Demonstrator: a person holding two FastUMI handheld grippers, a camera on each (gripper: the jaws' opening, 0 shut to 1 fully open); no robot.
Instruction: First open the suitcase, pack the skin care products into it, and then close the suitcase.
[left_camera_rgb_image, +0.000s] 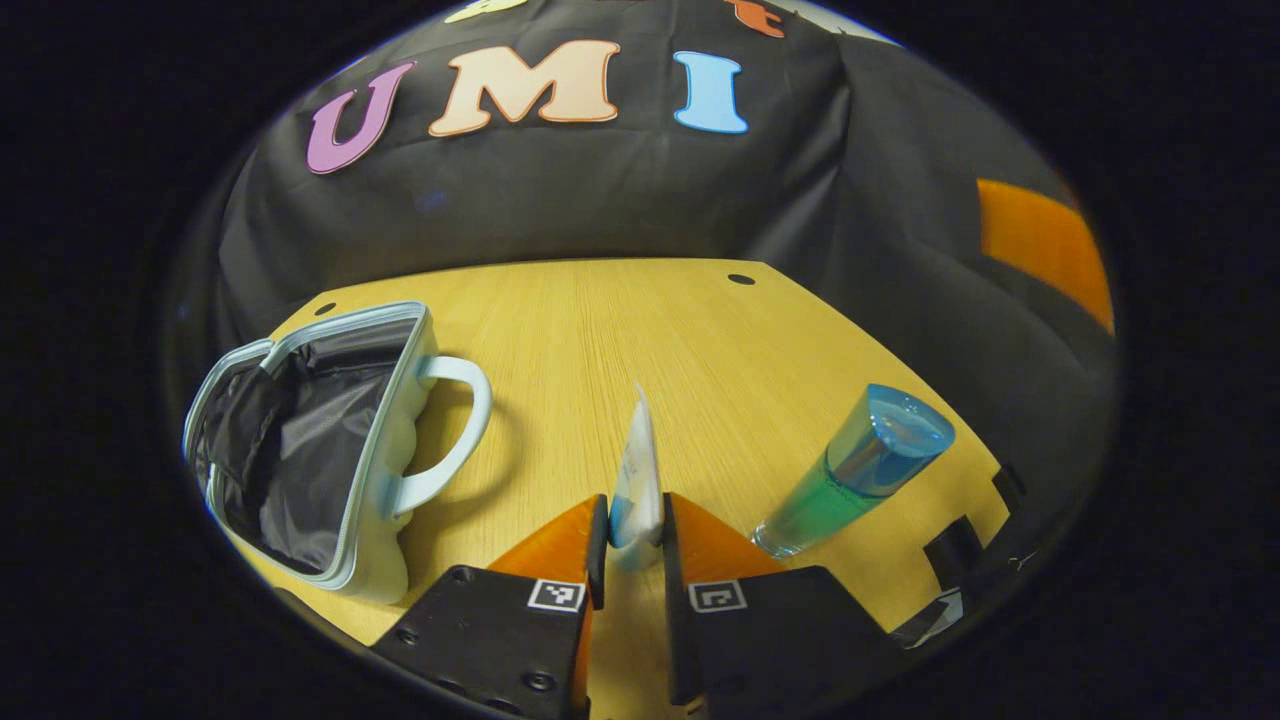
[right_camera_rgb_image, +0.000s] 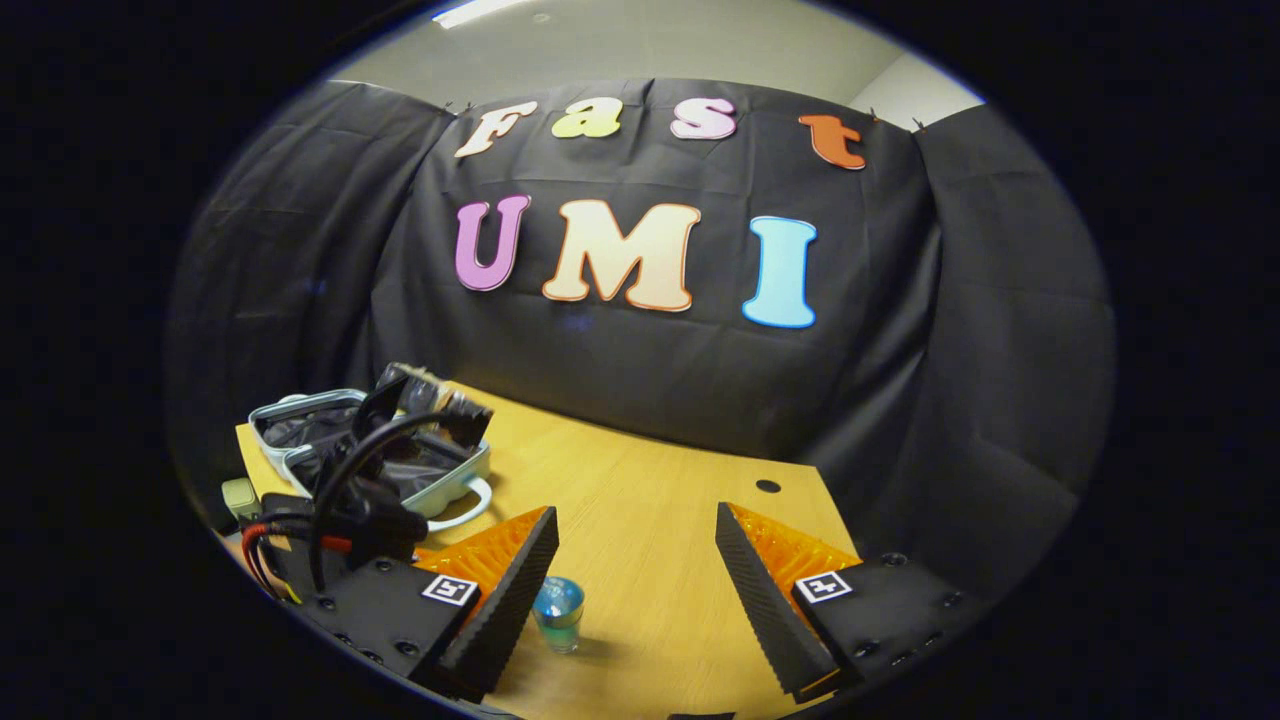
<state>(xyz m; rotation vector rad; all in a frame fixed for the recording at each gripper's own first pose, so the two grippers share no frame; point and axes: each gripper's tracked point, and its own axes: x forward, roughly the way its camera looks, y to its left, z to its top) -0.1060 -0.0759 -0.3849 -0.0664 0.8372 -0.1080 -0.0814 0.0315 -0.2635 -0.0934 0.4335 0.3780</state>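
Left gripper view: the left gripper (left_camera_rgb_image: 634, 530) sits low at the near edge of a light wooden table (left_camera_rgb_image: 640, 320), its two fingers closed on a small white squeeze tube with pale blue print (left_camera_rgb_image: 637, 480); both press on the tube's lower end, and the tube stands up between them, its thin crimped end pointing toward the far side. To the left lies a pale blue soft-sided suitcase with a white loop handle (left_camera_rgb_image: 330, 450), zipped open, its dark grey fabric lining exposed and the handle facing right toward the tube. Right of the gripper, just beside it, stands a clear bottle of blue-green liquid with a translucent blue cap (left_camera_rgb_image: 855, 470); it looks tilted, though the lens curves everything near the rim. The bottle stands apart from the tube and well apart from the suitcase. Two small dark holes mark the table's far corners. Right gripper view: the right gripper (right_camera_rgb_image: 635, 590) hangs above the table with its jaws spread wide and nothing between them. The bottle (right_camera_rgb_image: 558, 612) shows from above, near the inner side of the left-hand finger; whether it touches cannot be told. Far left, the open suitcase (right_camera_rgb_image: 300, 415) lies on the table, partly hidden behind the other gripper's black body with its looped cables (right_camera_rgb_image: 370, 490).
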